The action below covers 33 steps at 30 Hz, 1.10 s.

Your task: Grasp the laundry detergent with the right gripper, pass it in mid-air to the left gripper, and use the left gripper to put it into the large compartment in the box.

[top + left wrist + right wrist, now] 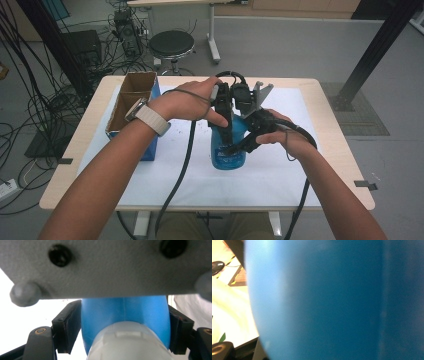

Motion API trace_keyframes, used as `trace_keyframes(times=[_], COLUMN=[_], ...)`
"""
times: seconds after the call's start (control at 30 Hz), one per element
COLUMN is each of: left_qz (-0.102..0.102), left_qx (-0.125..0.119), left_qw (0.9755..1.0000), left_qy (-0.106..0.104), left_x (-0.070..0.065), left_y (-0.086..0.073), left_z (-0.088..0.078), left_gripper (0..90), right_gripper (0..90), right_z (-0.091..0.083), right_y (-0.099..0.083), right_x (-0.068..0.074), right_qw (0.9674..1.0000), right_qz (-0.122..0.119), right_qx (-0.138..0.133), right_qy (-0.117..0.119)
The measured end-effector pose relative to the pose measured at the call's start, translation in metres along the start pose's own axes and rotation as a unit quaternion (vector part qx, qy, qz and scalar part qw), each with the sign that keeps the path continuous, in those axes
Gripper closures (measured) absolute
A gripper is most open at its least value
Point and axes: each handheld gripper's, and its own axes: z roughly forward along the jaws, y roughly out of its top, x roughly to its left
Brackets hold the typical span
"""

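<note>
- One blue bottle [228, 150] upright mid-table on the white sheet [260, 175].
- Two grippers on it: left gripper [227, 131] down from above, jaws hugging its upper body; right gripper [235, 148] clamped on its side.
- One open cardboard box [131, 102] well left.

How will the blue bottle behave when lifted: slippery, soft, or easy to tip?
The blue bottle looks smooth and glossy, so it may slip between the pads of the left gripper. Its wall keeps a rounded shape there, so it is probably fairly stiff. Standing taller than its base is wide, it could tip if pushed high.
</note>
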Motion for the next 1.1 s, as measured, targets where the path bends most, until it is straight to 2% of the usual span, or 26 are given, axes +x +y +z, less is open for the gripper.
trace_keyframes(times=[0.17, 0.27, 0.3, 0.5, 0.7, 0.8, 0.83, 0.87, 1.1], left_qz=[-0.001, 0.001, 0.0, 0.0, -0.001, 0.0, -0.001, -0.001, -0.005], left_qx=[-0.003, -0.002, -0.003, -0.006, -0.006, -0.006, -0.005, -0.005, -0.004], left_qw=[1.0, 1.0, 1.0, 0.9999, 0.9999, 0.9999, 0.9999, 0.9999, 0.9999], left_qy=[-0.001, -0.004, -0.004, -0.01, -0.012, -0.012, -0.013, -0.012, -0.009], left_x=[0.0, -0.0001, -0.0002, -0.0007, -0.0007, -0.0008, -0.0007, -0.001, -0.0017], left_y=[0.0004, 0.0005, 0.0005, 0.0004, 0.0, -0.0002, -0.0003, -0.0003, -0.001], left_z=[0.0002, -0.0003, -0.0003, -0.0001, 0.0006, 0.0008, 0.0007, 0.0006, -0.0003], left_gripper=[28.1, 31.2, 31.5, 36.0, 36.8, 37.1, 37.1, 37.2, 37.4], right_gripper=[42.9, 42.9, 42.9, 42.9, 42.9, 42.9, 42.9, 42.9, 43.0], right_z=[0.0001, 0.0, -0.0004, -0.0003, 0.0003, 0.0009, 0.0011, 0.0009, 0.0008], right_y=[-0.0006, -0.0003, -0.0001, 0.0001, -0.0004, -0.0006, -0.0002, -0.0004, 0.0005], right_x=[-0.0012, -0.0006, 0.0006, 0.0008, 0.0008, 0.0003, 0.0026, 0.0009, 0.001], right_qw=[0.9999, 1.0, 1.0, 1.0, 1.0, 1.0, 0.9997, 1.0, 1.0], right_qz=[-0.004, -0.003, 0.001, 0.0, 0.0, -0.003, 0.009, 0.0, -0.003], right_qx=[0.0, 0.0, -0.002, -0.007, -0.005, -0.003, -0.011, -0.005, -0.005], right_qy=[-0.01, -0.007, 0.003, 0.004, 0.006, -0.004, 0.019, 0.006, -0.001])
